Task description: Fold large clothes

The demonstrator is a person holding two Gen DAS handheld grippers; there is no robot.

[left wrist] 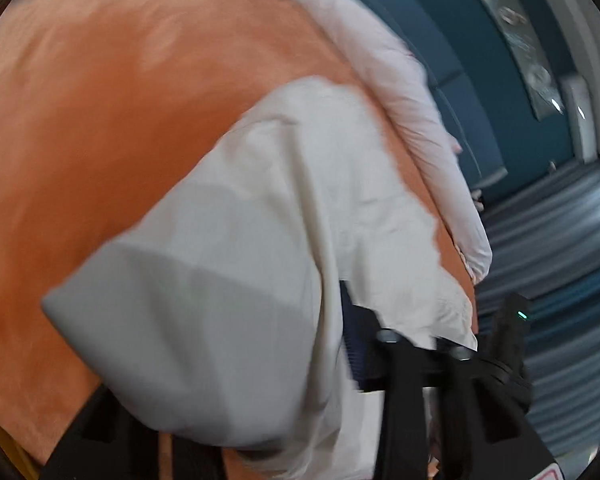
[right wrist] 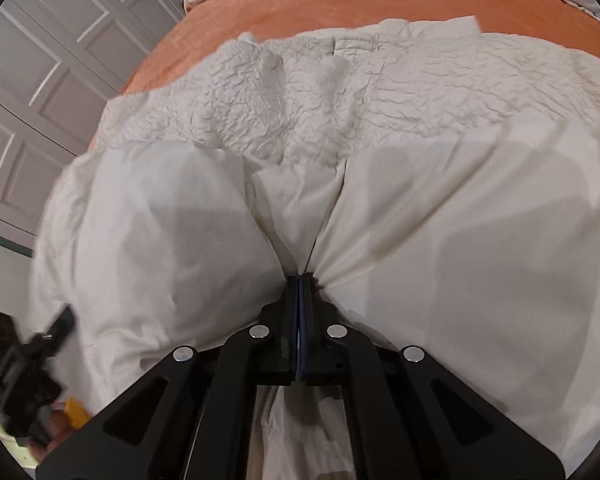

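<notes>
- A white garment (right wrist: pixel 380 216) lies spread over a bed's orange cover (right wrist: pixel 340 4), its crinkled band toward the far edge.
- The right claw (right wrist: pixel 300 280) is pressed together, pinching a gathered fold of the white cloth at its near edge.
- The left claw (right wrist: pixel 61 326) shows blurred beside the garment's left edge; whether it grips anything cannot be told.
- A pale quilt (left wrist: pixel 412 92) lies along the bed's far side.
</notes>
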